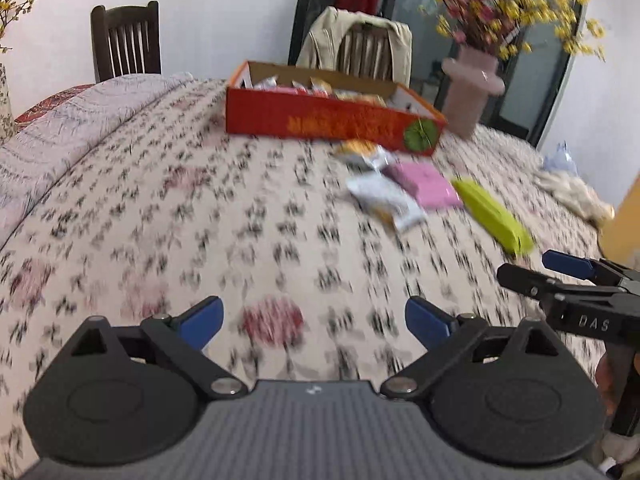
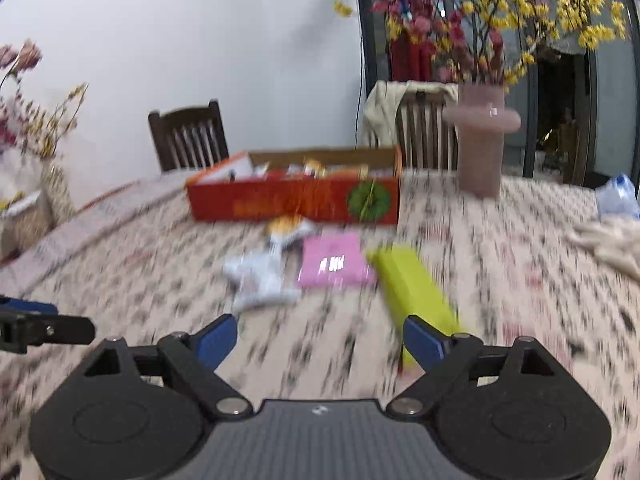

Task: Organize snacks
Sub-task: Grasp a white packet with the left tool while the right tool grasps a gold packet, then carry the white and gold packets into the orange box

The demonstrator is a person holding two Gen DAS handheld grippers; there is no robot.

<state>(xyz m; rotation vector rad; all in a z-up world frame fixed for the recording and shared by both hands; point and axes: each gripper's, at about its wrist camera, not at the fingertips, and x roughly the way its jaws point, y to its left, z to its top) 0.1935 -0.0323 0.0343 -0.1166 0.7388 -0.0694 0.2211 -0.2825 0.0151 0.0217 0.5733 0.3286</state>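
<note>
A red open box [image 1: 332, 120] [image 2: 296, 200] with several snack packets inside stands at the far middle of the table. In front of it lie an orange-and-white packet [image 1: 362, 152] [image 2: 288, 230], a white packet [image 1: 386, 200] [image 2: 260, 280], a pink packet [image 1: 426, 184] [image 2: 334, 262] and a long green packet [image 1: 496, 216] [image 2: 416, 292]. My left gripper [image 1: 314, 322] is open and empty, well short of the snacks. My right gripper [image 2: 320, 340] is open and empty, its right finger just in front of the green packet's near end. It also shows in the left wrist view [image 1: 560, 276].
A pink vase [image 1: 472, 88] [image 2: 480, 140] with yellow and red flowers stands right of the box. A beige cloth [image 1: 576, 192] [image 2: 608, 244] and a clear bag [image 2: 618, 196] lie at the right. Chairs [image 1: 126, 40] [image 2: 188, 136] stand behind the floral tablecloth [image 1: 200, 220].
</note>
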